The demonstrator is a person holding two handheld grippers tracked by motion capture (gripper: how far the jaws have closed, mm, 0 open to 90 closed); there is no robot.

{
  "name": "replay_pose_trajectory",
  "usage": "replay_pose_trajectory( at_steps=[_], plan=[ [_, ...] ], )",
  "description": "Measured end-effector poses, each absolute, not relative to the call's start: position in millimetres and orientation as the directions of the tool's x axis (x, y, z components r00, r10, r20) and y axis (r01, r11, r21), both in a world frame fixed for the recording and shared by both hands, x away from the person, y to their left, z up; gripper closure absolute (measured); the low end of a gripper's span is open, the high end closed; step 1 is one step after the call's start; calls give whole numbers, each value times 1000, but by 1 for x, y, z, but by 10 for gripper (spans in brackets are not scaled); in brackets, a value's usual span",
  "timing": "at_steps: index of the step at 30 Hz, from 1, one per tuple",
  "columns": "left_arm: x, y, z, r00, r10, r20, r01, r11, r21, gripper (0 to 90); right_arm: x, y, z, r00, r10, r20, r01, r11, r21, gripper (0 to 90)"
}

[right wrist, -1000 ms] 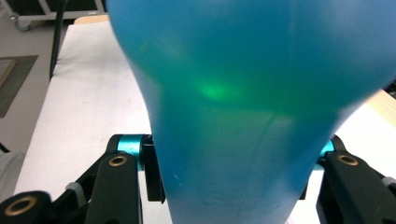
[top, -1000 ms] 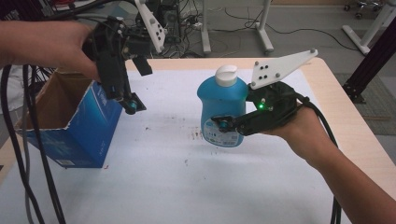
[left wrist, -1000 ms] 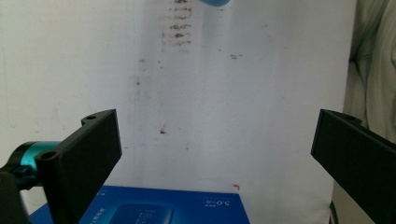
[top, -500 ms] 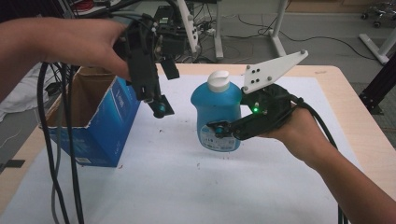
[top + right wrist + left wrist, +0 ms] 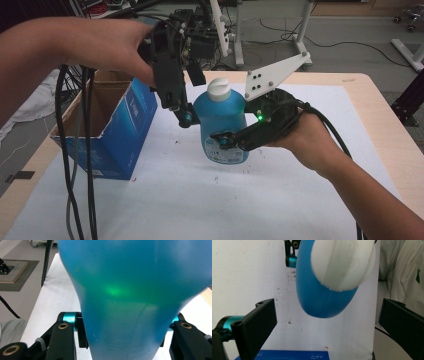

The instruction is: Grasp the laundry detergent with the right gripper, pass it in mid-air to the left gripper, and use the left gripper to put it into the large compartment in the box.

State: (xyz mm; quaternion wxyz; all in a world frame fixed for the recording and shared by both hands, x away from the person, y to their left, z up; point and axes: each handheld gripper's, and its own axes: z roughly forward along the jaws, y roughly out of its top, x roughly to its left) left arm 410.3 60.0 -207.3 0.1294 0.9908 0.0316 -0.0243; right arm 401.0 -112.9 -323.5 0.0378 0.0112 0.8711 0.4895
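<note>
A blue bottle [image 5: 222,120] with a white cap [image 5: 218,89] stands upright over the white sheet, a little tilted. My right gripper [image 5: 225,137] is shut on its lower body from the right, one pad on each side [image 5: 125,332]. My left gripper [image 5: 191,102] points down just left of the cap, its jaws open and holding nothing. In the left gripper view the cap [image 5: 343,262] and the bottle's shoulder [image 5: 322,297] lie beyond the wide jaws [image 5: 327,325]. Whether the bottle's base touches the sheet I cannot tell.
An open blue cardboard box [image 5: 125,125] stands at the table's left, close behind the left gripper. Black cables [image 5: 85,165] hang from the left hand in front of the box. White paper [image 5: 280,200] covers the tabletop. Desk legs and cables stand beyond the far edge.
The left gripper has moved right, from over the box to beside the bottle's cap. The right gripper still grips the bottle and has carried it slightly left.
</note>
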Motion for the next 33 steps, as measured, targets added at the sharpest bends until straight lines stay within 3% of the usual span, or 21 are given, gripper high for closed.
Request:
replay_pose_trajectory(
  at_steps=[24, 27, 33],
  plan=[
    [413, 44, -215, 1000, 5, -27, 12, -966, 257, 18, 400, -97, -319, -998, 32, -49, -26, 519, 854, 460],
    [412, 43, -215, 1000, -8, -27, -1, -965, 262, 75, 399, -98, -319, -998, 35, -46, -21, 522, 853, 460],
    [411, 42, -216, 999, -15, -34, -6, -965, 262, 87, 399, -99, -319, -998, 39, -43, -16, 516, 856, 460]
  ],
)
